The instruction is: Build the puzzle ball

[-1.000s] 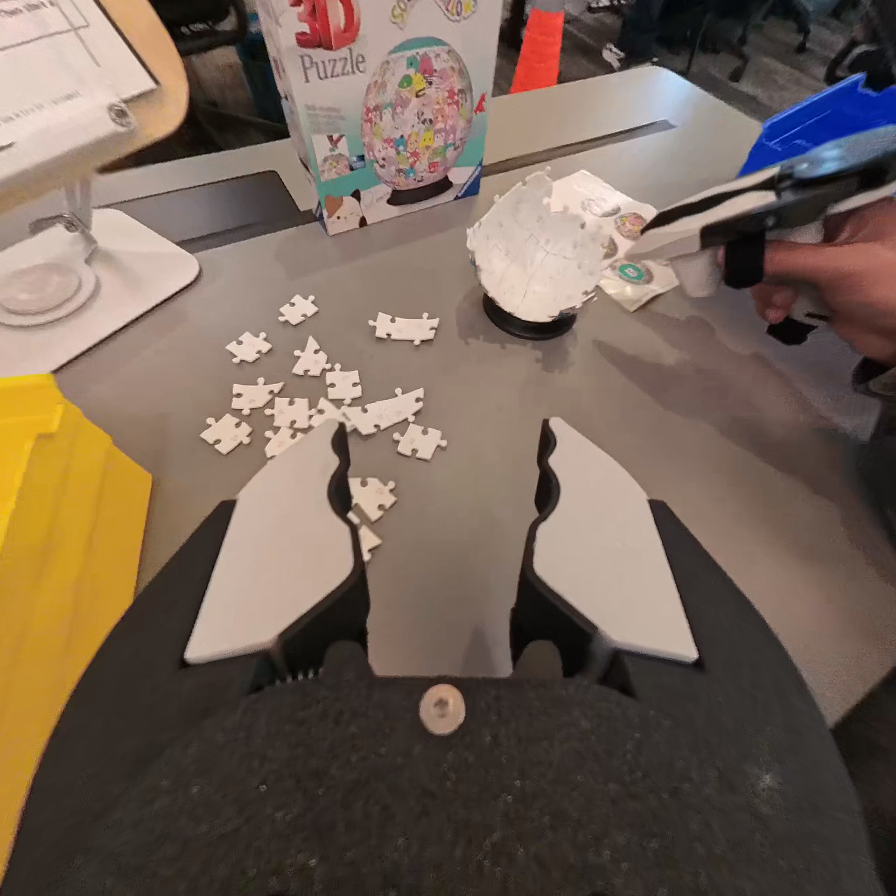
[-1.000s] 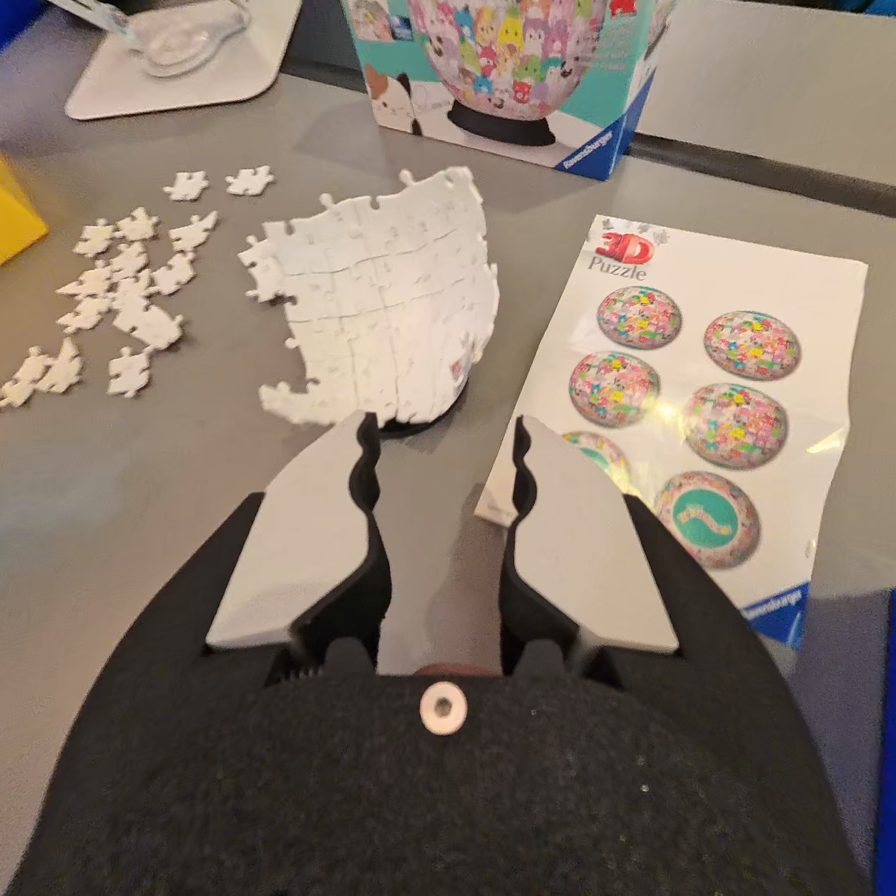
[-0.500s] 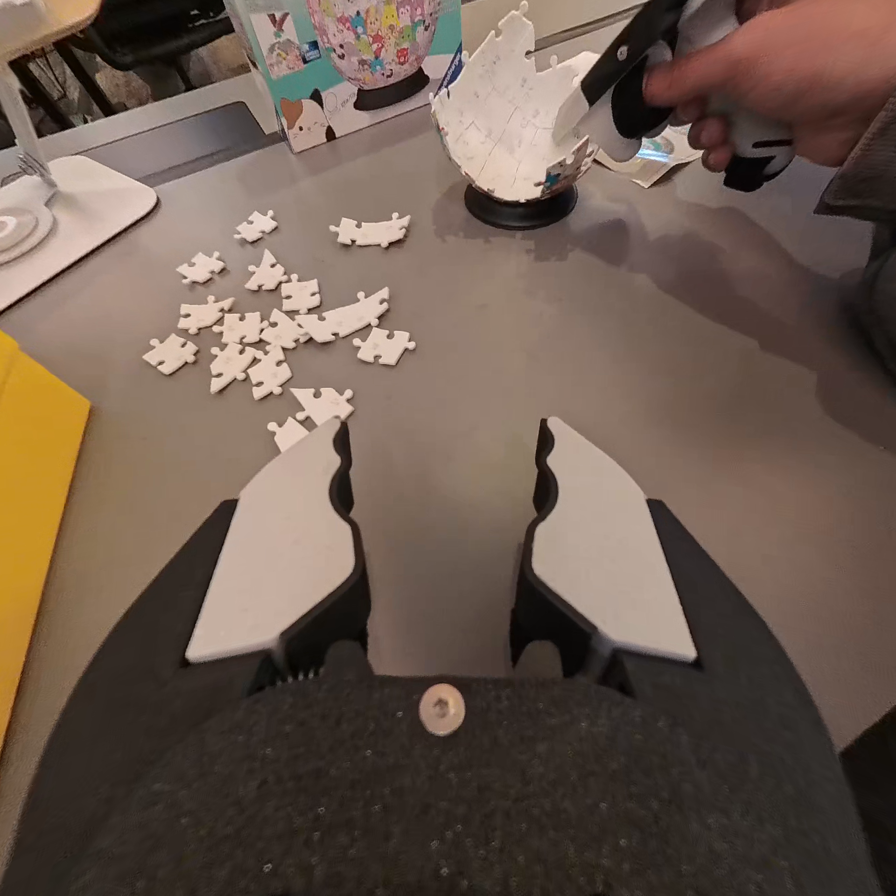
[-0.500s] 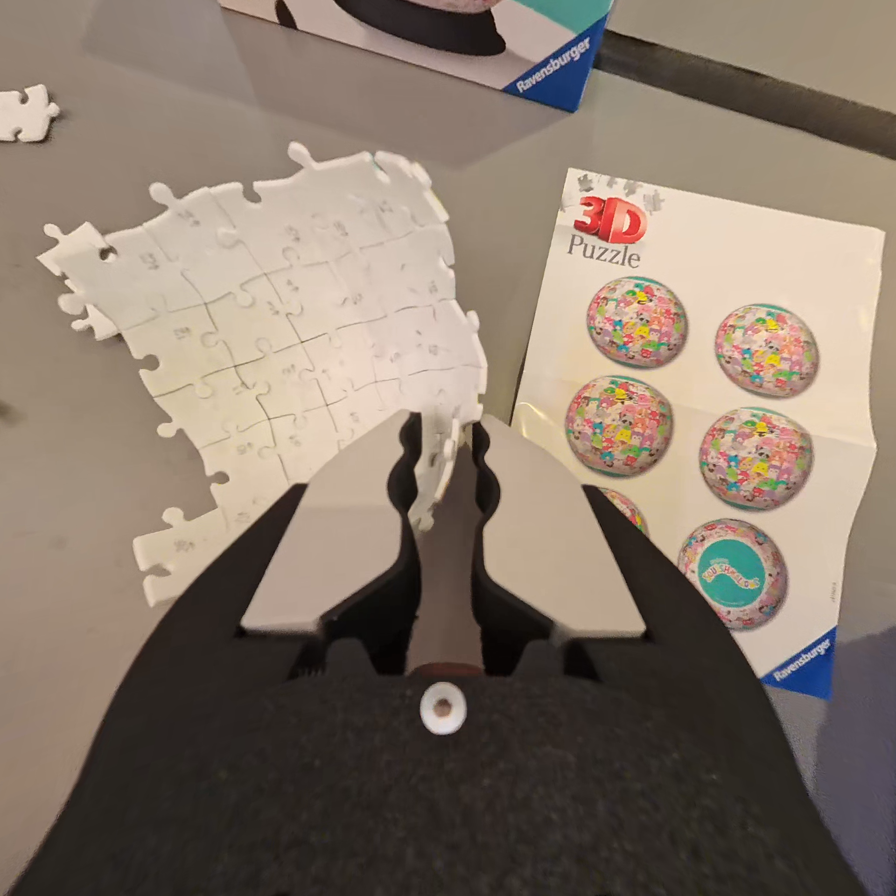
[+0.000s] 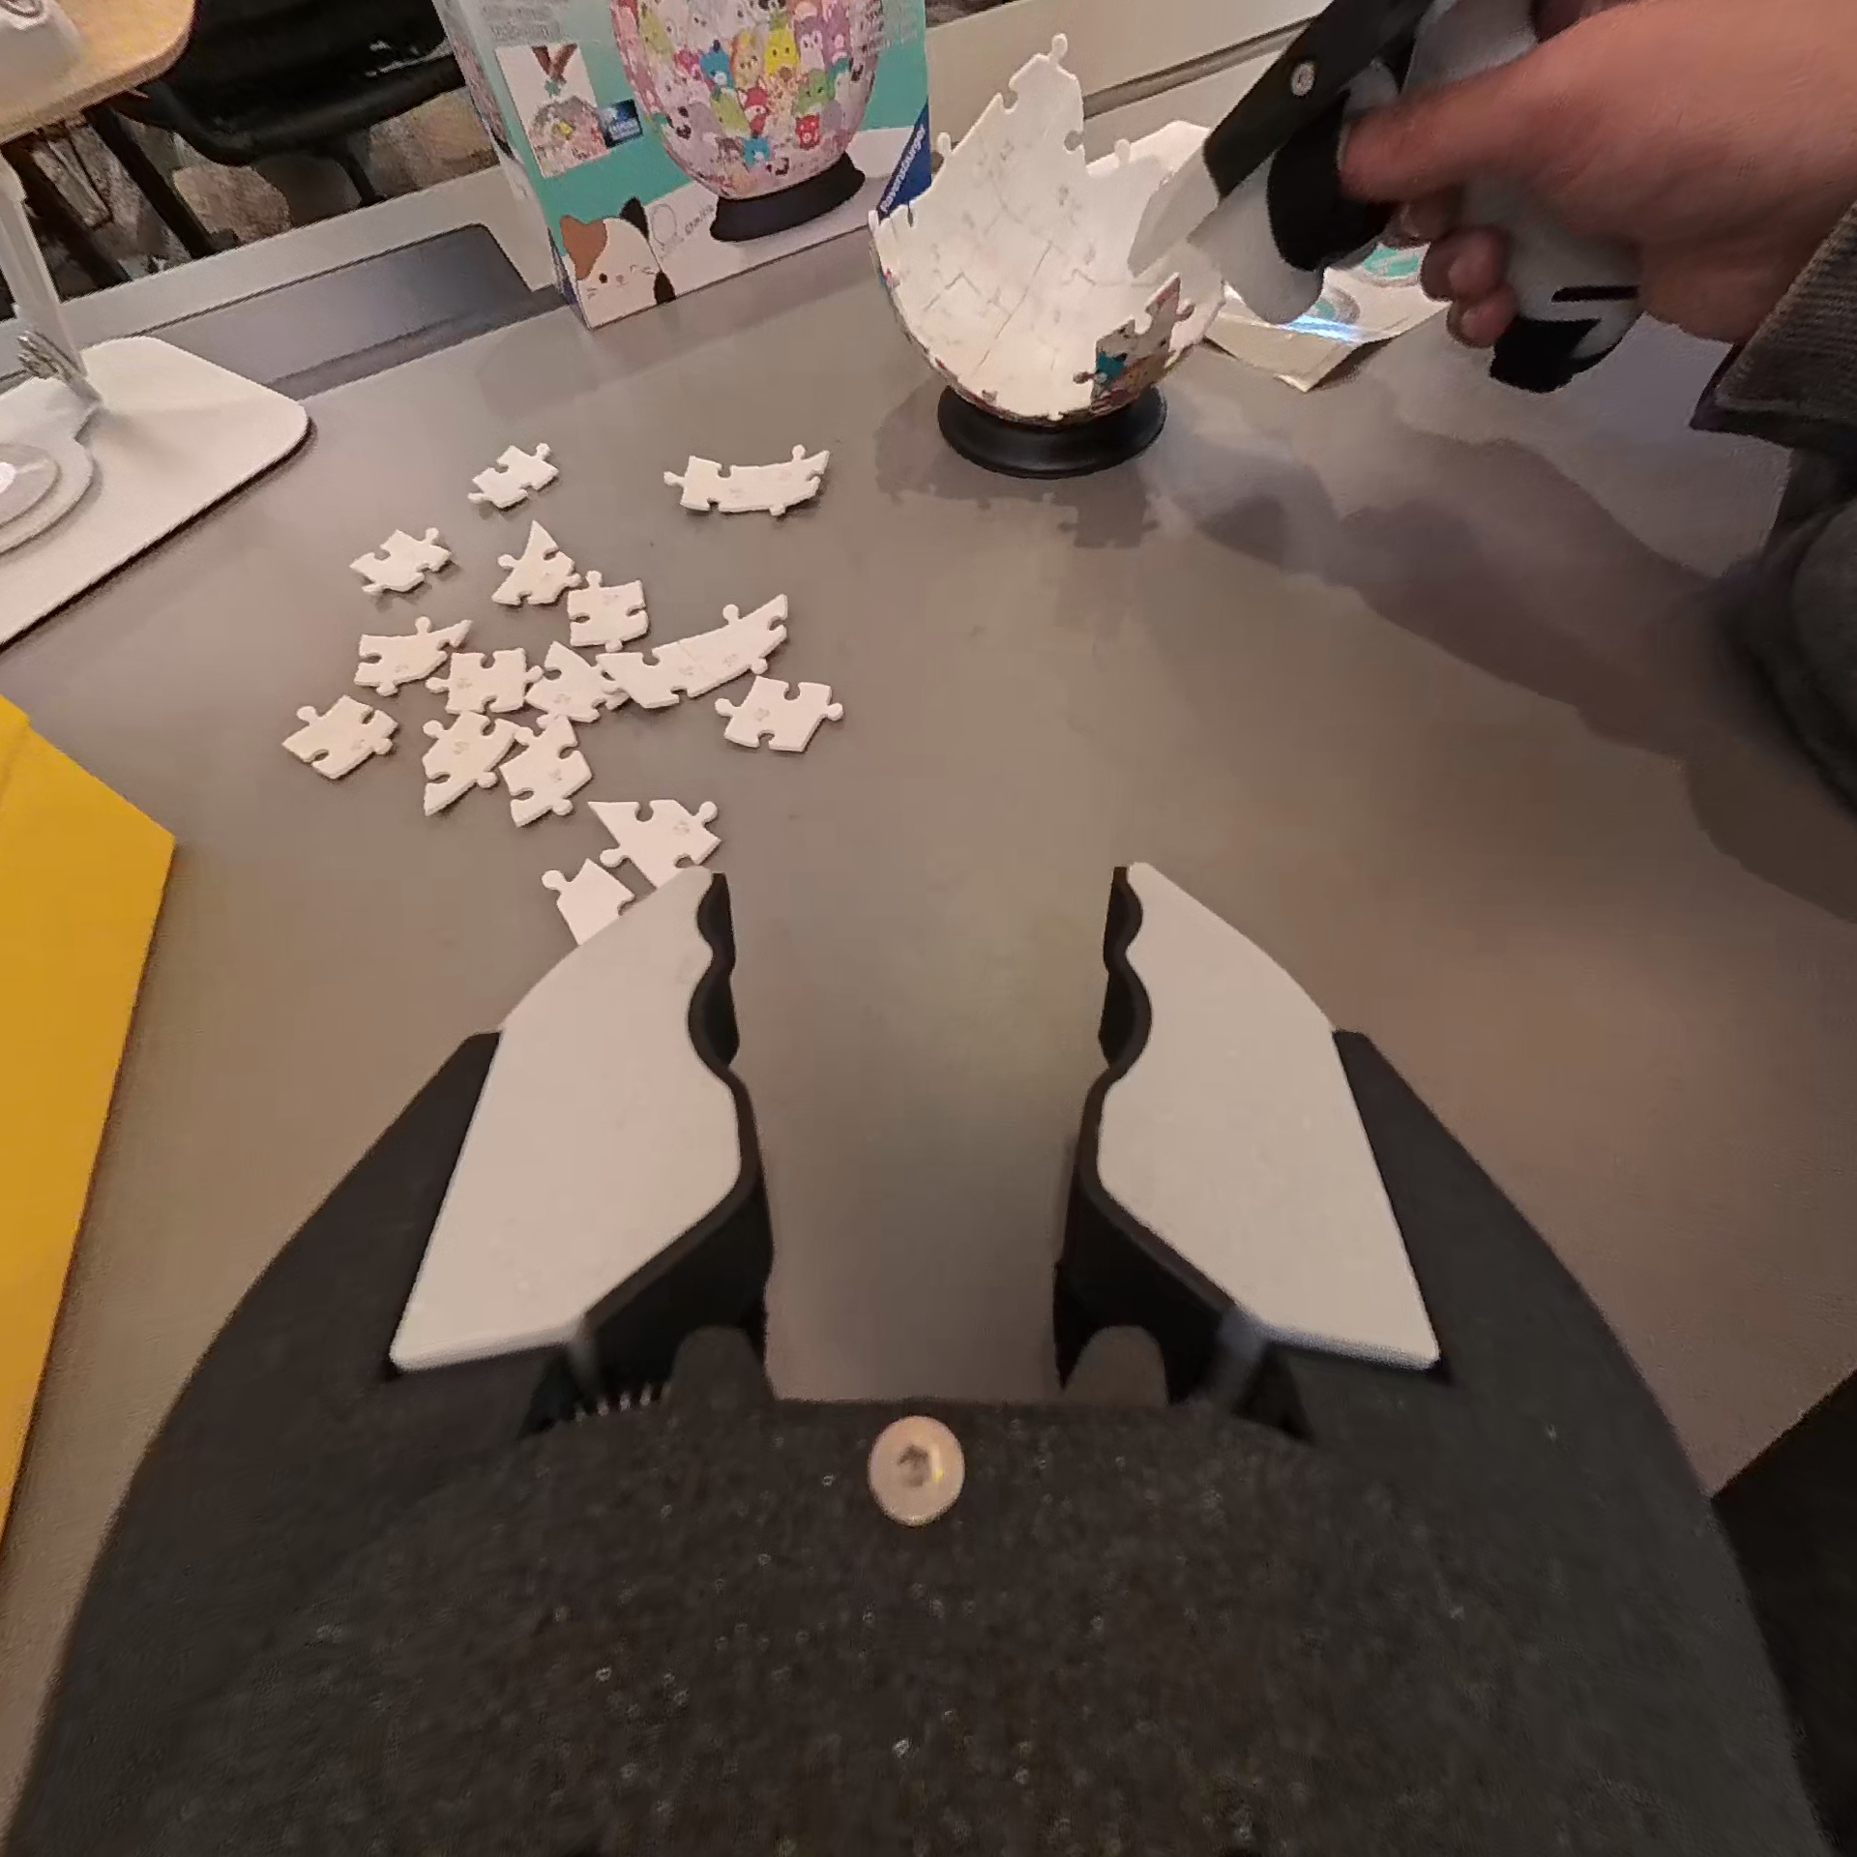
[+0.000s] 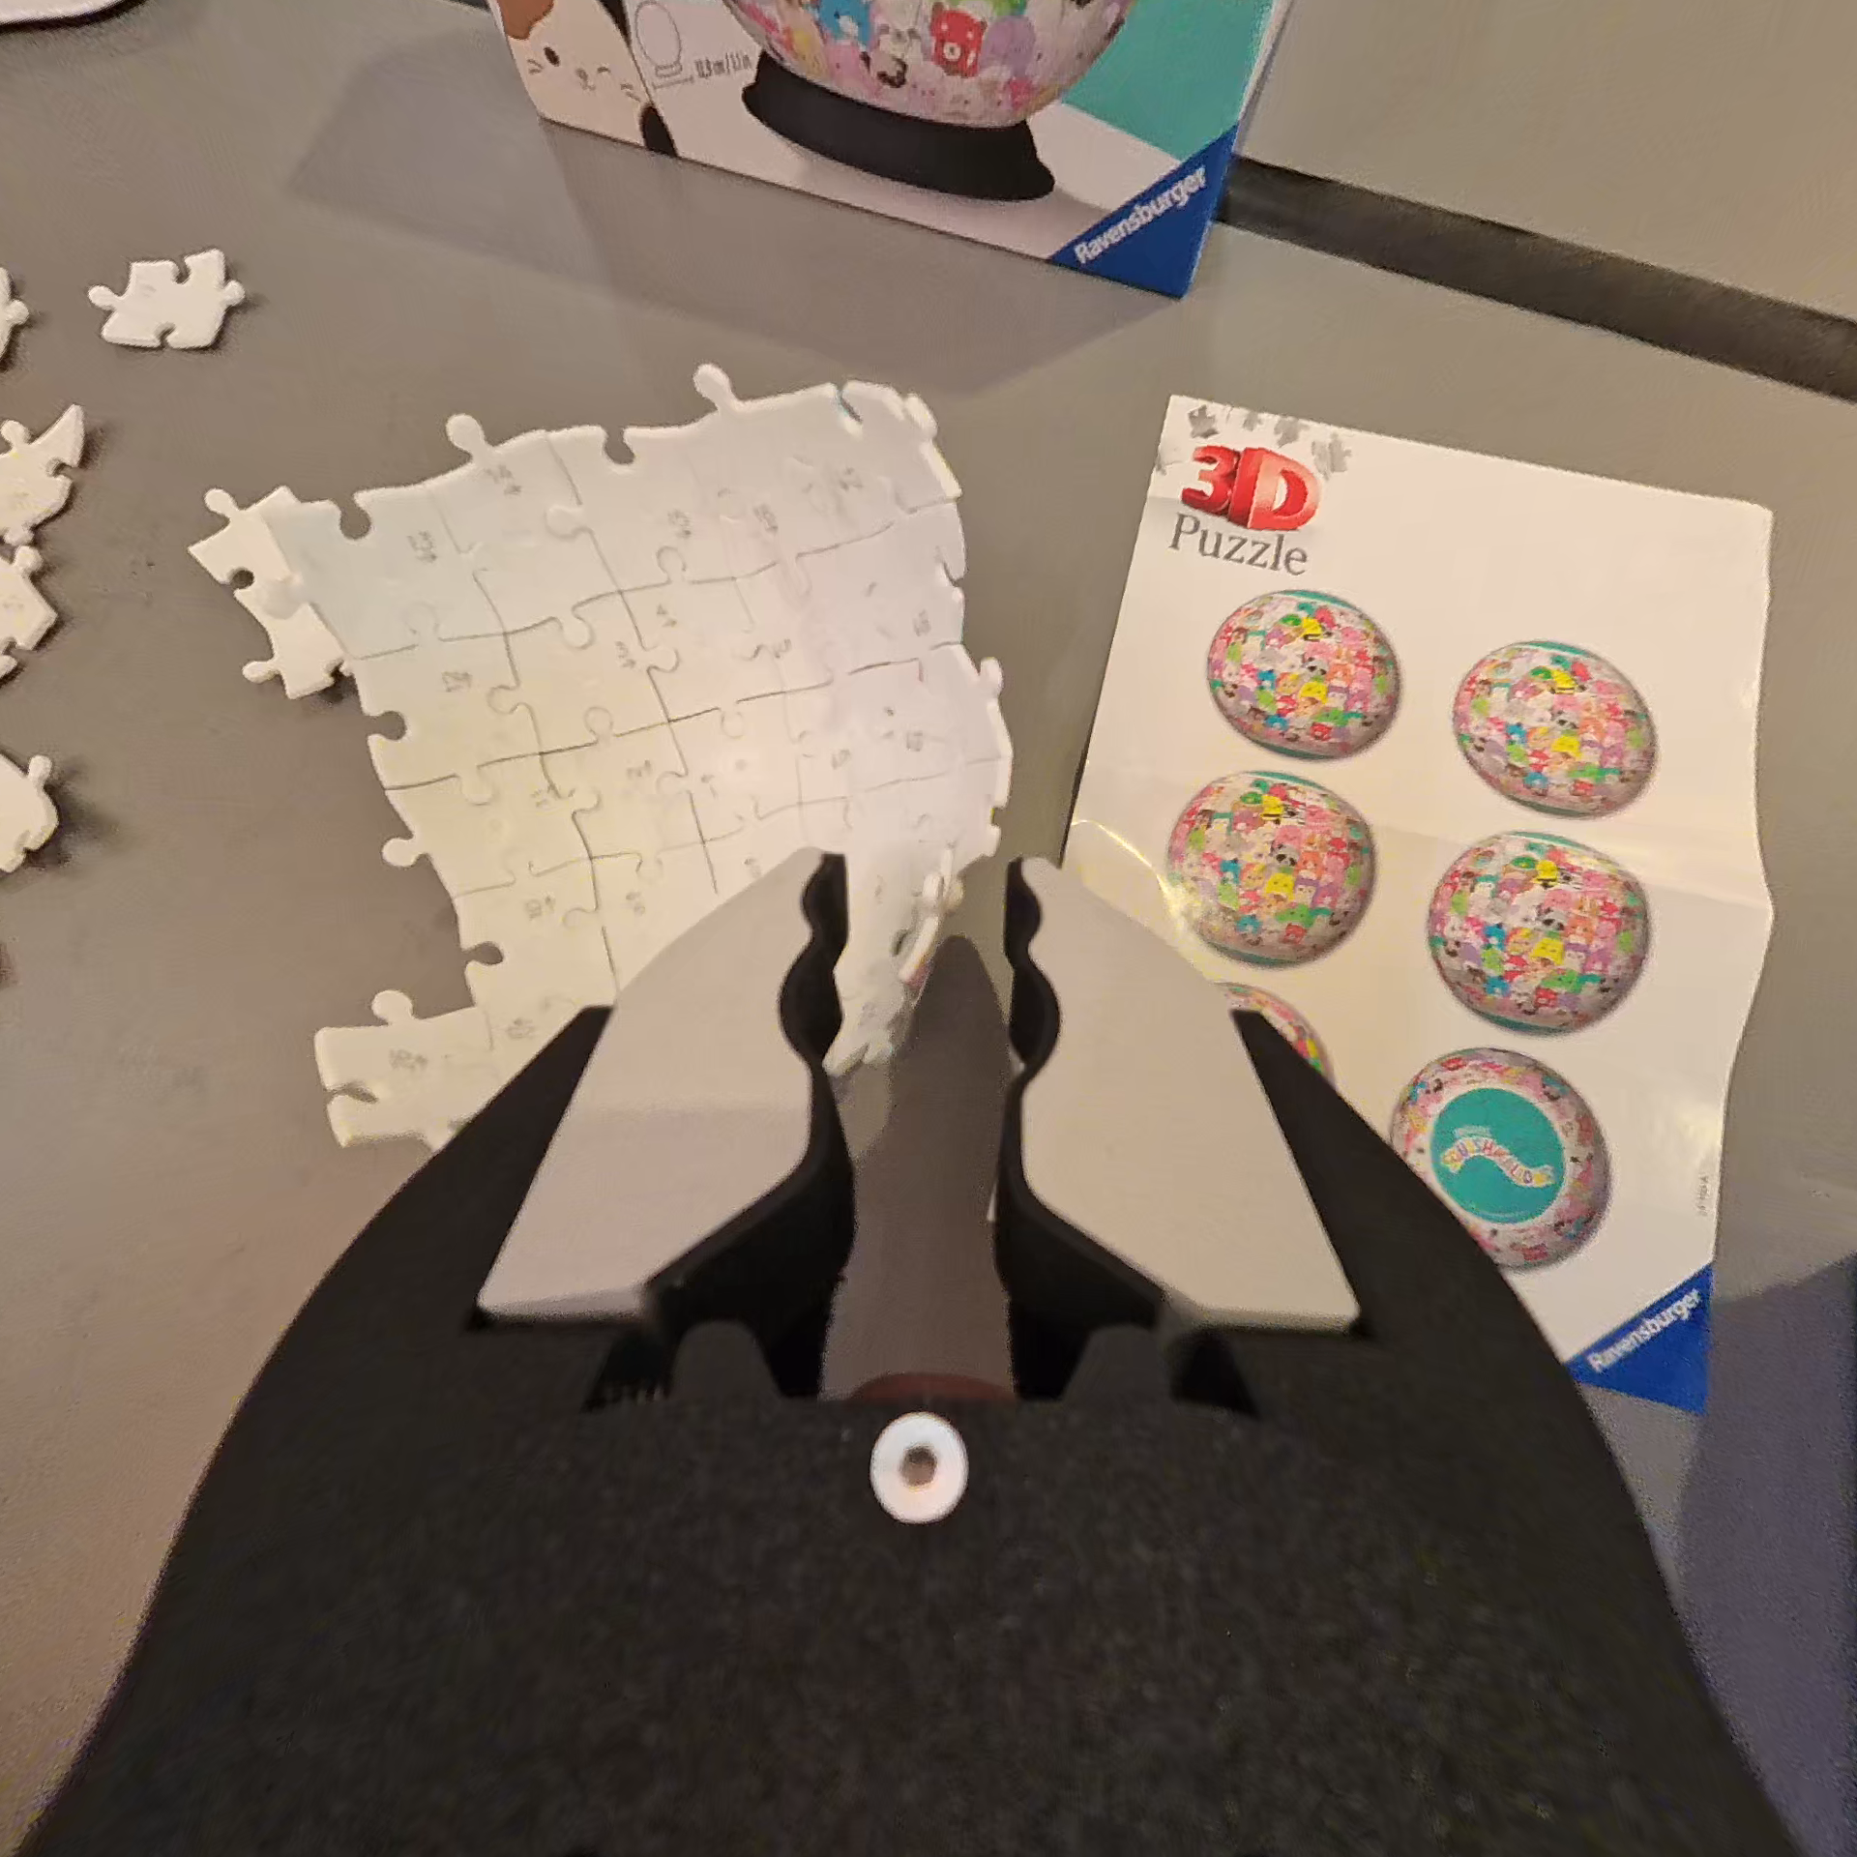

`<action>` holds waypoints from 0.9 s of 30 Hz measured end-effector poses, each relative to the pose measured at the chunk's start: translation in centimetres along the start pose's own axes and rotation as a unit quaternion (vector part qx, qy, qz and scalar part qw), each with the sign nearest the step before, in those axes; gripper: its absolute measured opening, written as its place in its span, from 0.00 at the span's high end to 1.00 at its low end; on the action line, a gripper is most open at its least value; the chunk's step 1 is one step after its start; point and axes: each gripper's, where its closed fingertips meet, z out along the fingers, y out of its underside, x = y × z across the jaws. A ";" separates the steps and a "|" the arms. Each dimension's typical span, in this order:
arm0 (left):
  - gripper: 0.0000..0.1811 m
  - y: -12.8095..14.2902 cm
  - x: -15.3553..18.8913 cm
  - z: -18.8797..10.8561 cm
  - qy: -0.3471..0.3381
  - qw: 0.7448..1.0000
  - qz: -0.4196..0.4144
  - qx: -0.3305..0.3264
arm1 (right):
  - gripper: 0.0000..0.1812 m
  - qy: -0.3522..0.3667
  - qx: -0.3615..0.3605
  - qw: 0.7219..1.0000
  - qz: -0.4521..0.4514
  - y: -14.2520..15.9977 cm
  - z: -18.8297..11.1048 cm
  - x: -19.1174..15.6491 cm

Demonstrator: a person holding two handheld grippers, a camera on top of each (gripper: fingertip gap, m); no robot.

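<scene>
Right wrist view: the puzzle ball (image 6: pixel 643 724), a half-built white shell curved like an open bowl, fills the middle of the frame on a grey table (image 6: pixel 201 1306). The right gripper (image 6: pixel 919 884) straddles the shell's near right rim, one finger inside the bowl and one outside. A narrow gap shows between the tongs, so they are nearly closed around the rim; whether they press on it I cannot tell. To the right of the shell lies a printed instruction leaflet (image 6: pixel 1507 563), and behind it stands the puzzle box (image 6: pixel 1125 181).

Left wrist view: the shell sits on a round black stand (image 5: pixel 1050 437) at the far side of the table. A hand (image 5: pixel 1628 151) holds the right gripper down at the rim. The left gripper (image 5: pixel 919 894) hovers low over bare table, tongs wide apart and empty. Loose white puzzle pieces (image 5: pixel 563 683) lie scattered just ahead to its left, with a yellow bin (image 5: pixel 60 955) at the left edge.

The step in hand seems to be steadying the shell so a piece can be added. A light grip low on the rim would serve best, since a hard pinch could pop joints apart.

Only the left view shows the stand, the hand and the coloured outer face; only the right view shows the shell's inner seams and the leaflet in full.
</scene>
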 end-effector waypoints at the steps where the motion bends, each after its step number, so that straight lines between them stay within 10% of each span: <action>1: 0.61 0.0 0.0 0.0 0.000 1.000 0.002 0.000 | 0.87 0.004 -0.001 1.000 0.005 -0.1 0.1 0.1; 15: 0.63 0.1 -0.4 -0.2 0.011 1.000 -0.011 0.007 | 0.97 -0.050 0.003 0.998 0.045 -1.4 1.4 0.2; 27: 0.63 0.4 -0.8 -0.3 0.010 1.000 -0.014 0.002 | 0.84 -0.098 0.060 0.993 0.028 -3.1 -2.6 1.0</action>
